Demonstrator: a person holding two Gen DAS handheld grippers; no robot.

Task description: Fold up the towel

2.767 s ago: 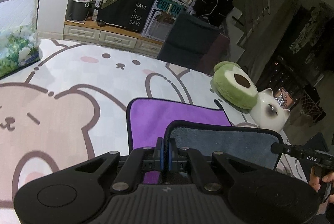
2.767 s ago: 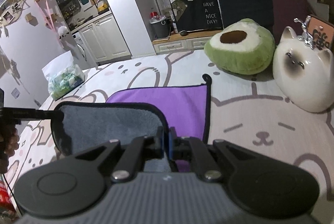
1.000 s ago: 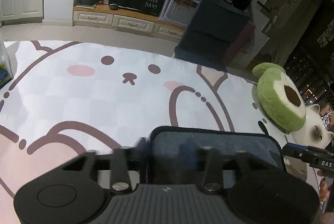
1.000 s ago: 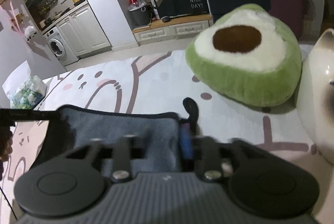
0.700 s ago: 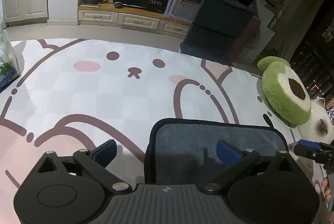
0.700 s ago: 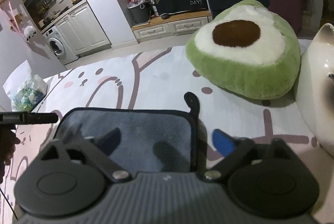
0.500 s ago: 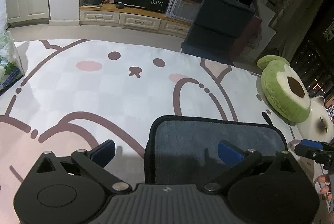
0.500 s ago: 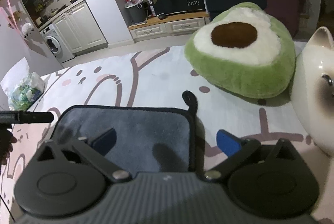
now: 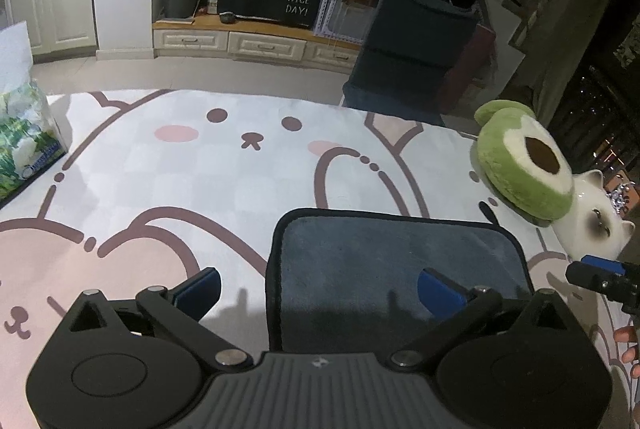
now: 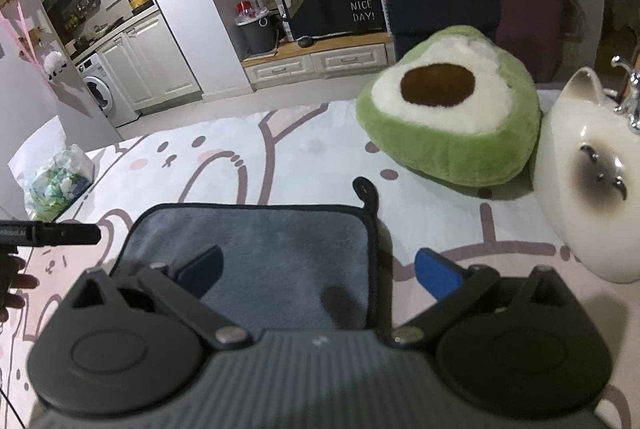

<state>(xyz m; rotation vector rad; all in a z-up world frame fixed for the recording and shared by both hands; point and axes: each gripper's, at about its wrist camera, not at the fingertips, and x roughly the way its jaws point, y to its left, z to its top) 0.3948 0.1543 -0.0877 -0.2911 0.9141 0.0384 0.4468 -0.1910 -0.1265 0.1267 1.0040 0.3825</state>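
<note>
Earlier, both grippers were clamped on the lifted edge of the grey-and-purple plush towel (image 9: 400,261). Now the left gripper (image 9: 318,287) and right gripper (image 10: 318,269) stand spread and clear; towel lies folded, purple face covered.

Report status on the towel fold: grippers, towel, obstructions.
Left hand-held gripper open, right hand-held gripper open, neither holding. Towel folded flat on the mat, grey side up. Avocado plush and cat figure beside it, apart.
</note>
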